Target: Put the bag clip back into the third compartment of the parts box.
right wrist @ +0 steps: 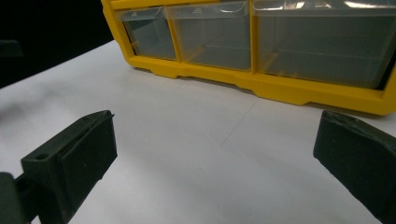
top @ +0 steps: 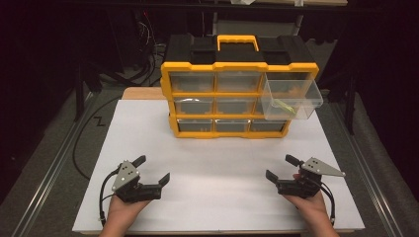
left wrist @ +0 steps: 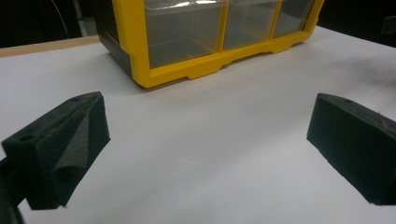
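the clear drawer (top: 291, 98) juts from the upper right of the yellow organizer (top: 238, 101), at the frame's centre top, with a small greenish item inside. it looks like light, thin, slick plastic, likely to flex; best pinched at its front rim. left tongs (top: 152, 169) and right tongs (top: 280, 168) gape empty low on the white bench (top: 217, 163).

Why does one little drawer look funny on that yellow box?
The clear drawer at the top right of the yellow organizer is pulled far out and hangs forward, with a small yellowish-green item inside. The other drawers sit flush. Both grippers rest open, away from it.
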